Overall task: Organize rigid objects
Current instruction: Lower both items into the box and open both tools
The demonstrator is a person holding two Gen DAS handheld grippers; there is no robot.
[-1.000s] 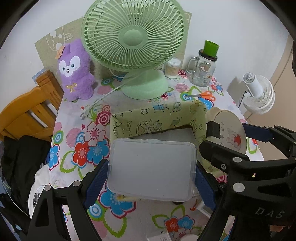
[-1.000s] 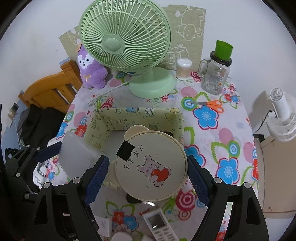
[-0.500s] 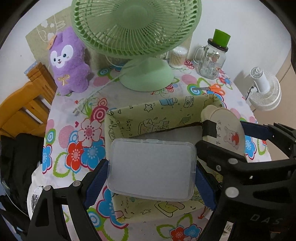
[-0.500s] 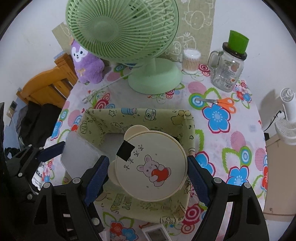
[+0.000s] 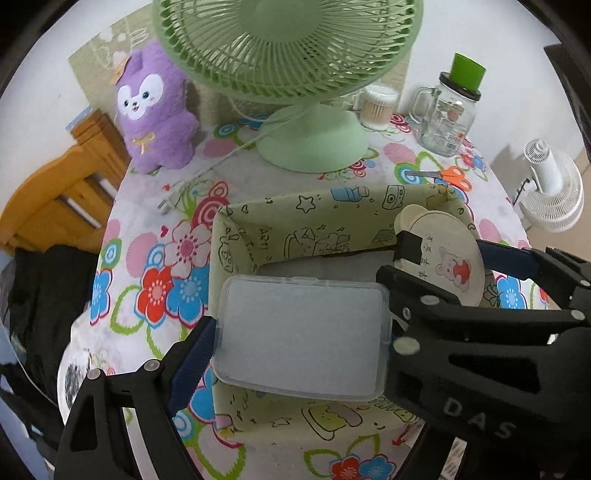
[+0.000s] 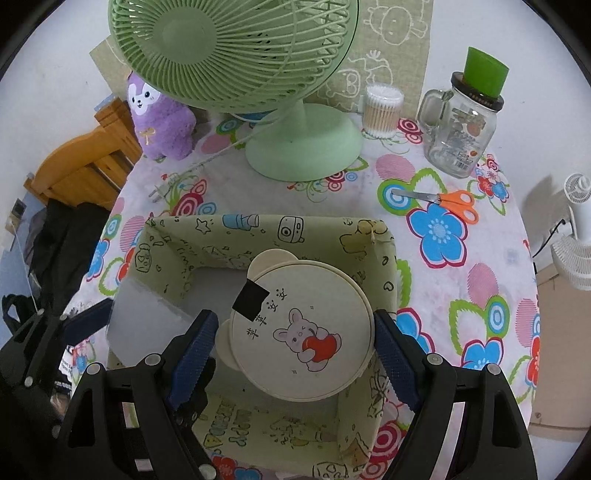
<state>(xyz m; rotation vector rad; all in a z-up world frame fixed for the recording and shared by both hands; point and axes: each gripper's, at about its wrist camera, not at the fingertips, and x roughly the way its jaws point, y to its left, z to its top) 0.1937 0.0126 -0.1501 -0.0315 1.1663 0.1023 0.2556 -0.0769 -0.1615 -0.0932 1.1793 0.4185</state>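
The left gripper (image 5: 299,336) grips a clear box (image 5: 301,338) over the green bin (image 6: 258,236). The right gripper (image 6: 293,341) grips a round bunny lid (image 6: 301,330) there. "DAS" shows on one gripper.

Both wrist views are bright and evenly lit, soft indoor light from above. Ahead of the grippers, the white wall (image 6: 461,29) runs pale, nearly washed out. Shadows fall soft under the green fan (image 6: 236,55). Focus holds sharp throughout, no motion blur. Fisheye bending curves everything outward, with black vignette filling the corners.
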